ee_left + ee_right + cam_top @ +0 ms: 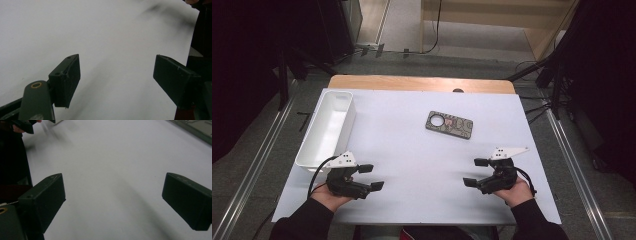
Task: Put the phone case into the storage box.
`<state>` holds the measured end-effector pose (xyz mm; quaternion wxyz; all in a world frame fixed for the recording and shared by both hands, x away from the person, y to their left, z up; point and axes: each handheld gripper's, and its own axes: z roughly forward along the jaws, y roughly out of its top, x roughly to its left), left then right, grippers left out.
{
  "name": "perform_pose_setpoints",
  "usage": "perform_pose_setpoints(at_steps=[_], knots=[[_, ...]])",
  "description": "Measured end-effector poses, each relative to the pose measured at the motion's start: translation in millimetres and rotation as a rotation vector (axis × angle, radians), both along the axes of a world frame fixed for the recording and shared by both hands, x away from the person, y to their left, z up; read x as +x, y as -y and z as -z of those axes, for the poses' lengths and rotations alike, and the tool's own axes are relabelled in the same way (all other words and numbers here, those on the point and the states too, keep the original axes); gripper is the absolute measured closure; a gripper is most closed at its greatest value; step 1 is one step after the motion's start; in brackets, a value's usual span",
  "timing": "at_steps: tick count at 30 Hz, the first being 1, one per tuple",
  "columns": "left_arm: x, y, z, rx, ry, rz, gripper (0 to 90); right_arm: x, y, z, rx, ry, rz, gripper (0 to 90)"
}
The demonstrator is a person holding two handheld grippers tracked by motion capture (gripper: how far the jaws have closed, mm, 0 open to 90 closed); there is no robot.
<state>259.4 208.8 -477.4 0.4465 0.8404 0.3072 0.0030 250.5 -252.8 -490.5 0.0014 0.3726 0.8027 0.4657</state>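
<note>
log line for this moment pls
left gripper: open, empty | right gripper: open, empty | phone case: untouched, mid-table | white bin: left

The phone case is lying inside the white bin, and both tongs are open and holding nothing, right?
Not quite. The phone case isn't in the white bin; it lies on the table, off to the bin's right, as the high view shows. The rest is right: the left tongs and right tongs are both open and hold nothing.
</note>
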Motion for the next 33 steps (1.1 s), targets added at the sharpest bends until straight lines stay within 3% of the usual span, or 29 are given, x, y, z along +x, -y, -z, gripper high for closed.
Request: perform_pose_setpoints(at_steps=[8, 33], knots=[[0.2, 0.3, 0.2, 0.002, -0.001, 0.001, 21.5, 15.3, 3.3, -1.0, 0.003, 0.003, 0.039, 3.8], [0.7, 0.1, 1.1, 0.006, -0.003, 0.004, 21.6, 56.1, 9.4, -6.4, -0.021, 0.027, 0.070, 3.8]])
